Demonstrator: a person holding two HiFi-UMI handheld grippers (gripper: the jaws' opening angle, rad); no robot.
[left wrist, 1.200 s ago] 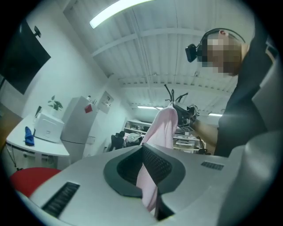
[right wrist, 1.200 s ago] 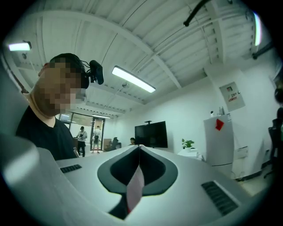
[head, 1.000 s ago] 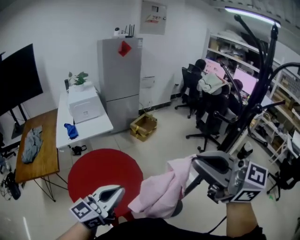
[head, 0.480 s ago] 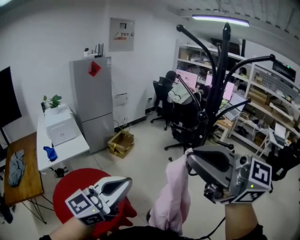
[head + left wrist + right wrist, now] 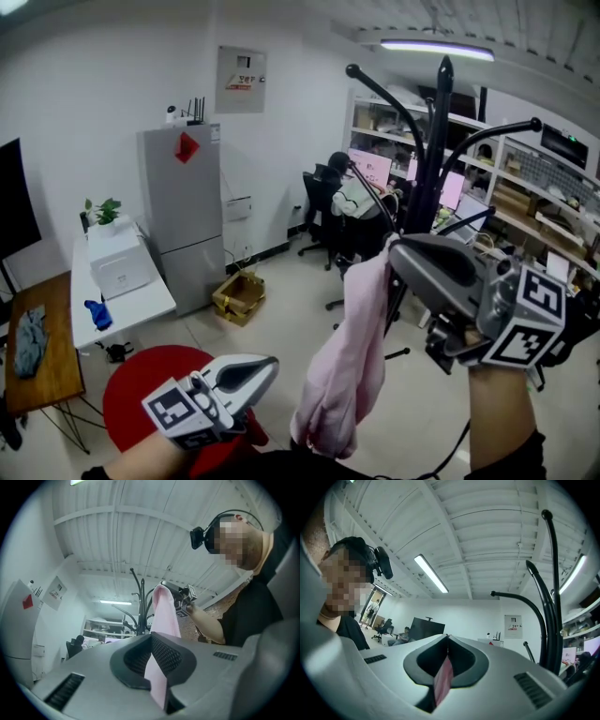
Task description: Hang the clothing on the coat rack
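A pink garment [image 5: 352, 356] hangs lengthwise in front of me. My right gripper [image 5: 394, 251] is shut on its top edge, close beside the black coat rack [image 5: 441, 141]. In the right gripper view a pink strip [image 5: 443, 684] is pinched between the pads, and the rack's curved arms [image 5: 555, 597] rise at the right. My left gripper [image 5: 270, 364] sits lower, to the left of the cloth. In the left gripper view the garment [image 5: 164, 611] runs down into the shut jaws [image 5: 151, 634], with the rack [image 5: 139, 606] behind it.
A red round stool [image 5: 150, 394] stands below my left gripper. Against the far wall are a grey fridge [image 5: 183, 216], a white table [image 5: 131, 291], a wooden table [image 5: 42, 347] and a cardboard box [image 5: 237, 295]. A seated person [image 5: 352, 202] and office chairs are behind the rack.
Both grippers have risen. The garment went from a bunched heap near the stool to hanging long from the right gripper, which now stands higher and nearer the rack's arms.
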